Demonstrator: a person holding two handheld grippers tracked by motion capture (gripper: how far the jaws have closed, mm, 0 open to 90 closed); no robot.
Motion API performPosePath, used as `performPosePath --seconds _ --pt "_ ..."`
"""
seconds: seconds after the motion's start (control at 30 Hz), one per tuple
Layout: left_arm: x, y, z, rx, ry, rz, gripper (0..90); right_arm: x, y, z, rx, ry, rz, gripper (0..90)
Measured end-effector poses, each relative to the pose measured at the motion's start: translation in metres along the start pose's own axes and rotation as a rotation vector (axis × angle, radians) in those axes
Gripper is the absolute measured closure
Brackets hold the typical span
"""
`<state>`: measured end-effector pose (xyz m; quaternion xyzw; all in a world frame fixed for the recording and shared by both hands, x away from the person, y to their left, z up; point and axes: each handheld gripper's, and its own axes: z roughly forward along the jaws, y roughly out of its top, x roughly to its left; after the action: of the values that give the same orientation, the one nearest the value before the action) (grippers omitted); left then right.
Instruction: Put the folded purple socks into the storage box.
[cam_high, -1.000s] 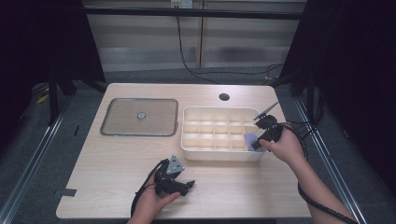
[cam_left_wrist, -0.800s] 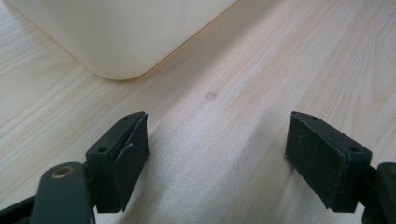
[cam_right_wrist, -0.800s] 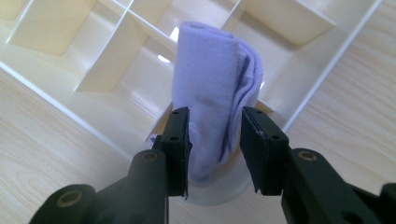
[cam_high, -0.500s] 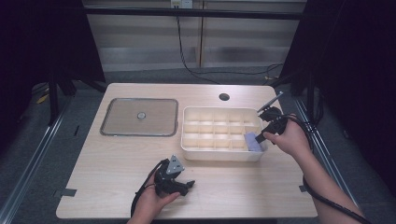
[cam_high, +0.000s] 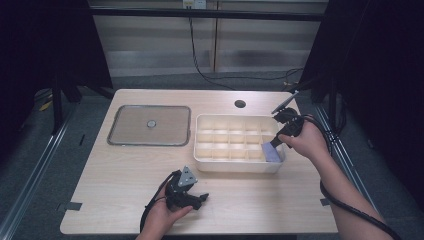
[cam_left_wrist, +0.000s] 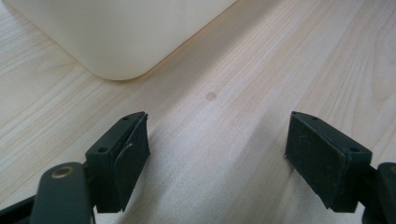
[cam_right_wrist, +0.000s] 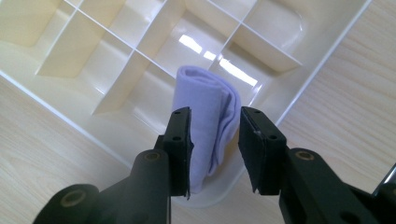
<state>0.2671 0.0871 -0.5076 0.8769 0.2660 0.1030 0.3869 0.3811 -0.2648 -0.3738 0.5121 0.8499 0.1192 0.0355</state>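
Pale wood-grain counter (cam_high: 125, 175) is carrying a cream plastic divided organiser tray (cam_high: 235, 165), glossy with thin partition walls, and beside it a flat grey-rimmed rectangular lid (cam_high: 150, 125) with a small centre knob. Folded lilac soft cloth (cam_right_wrist: 205, 112) is standing in the tray's near right corner compartment. Right gripper view is showing the right hand-held gripper (cam_right_wrist: 215, 135) jaws closing narrowly on either side of the cloth; contact unclear. Left hand-held gripper (cam_left_wrist: 217, 158) is sitting wide apart over bare counter near the tray's rounded corner.
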Motion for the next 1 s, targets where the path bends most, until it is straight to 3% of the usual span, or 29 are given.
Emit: performPosePath --seconds 0.57,0.87,1.0 --pt "0.0 0.0 0.0 -0.001 -0.001 -0.002 21.1 -0.001 0.017 0.012 0.056 0.012 -0.007 72.5" --pt "0.0 0.0 0.0 0.005 0.0 0.003 21.0 -0.002 0.016 0.03 0.097 0.015 -0.015 77.8" --pt "0.0 0.0 0.0 0.003 -0.001 0.002 21.0 -0.004 0.013 0.035 0.088 0.028 -0.005 78.8"
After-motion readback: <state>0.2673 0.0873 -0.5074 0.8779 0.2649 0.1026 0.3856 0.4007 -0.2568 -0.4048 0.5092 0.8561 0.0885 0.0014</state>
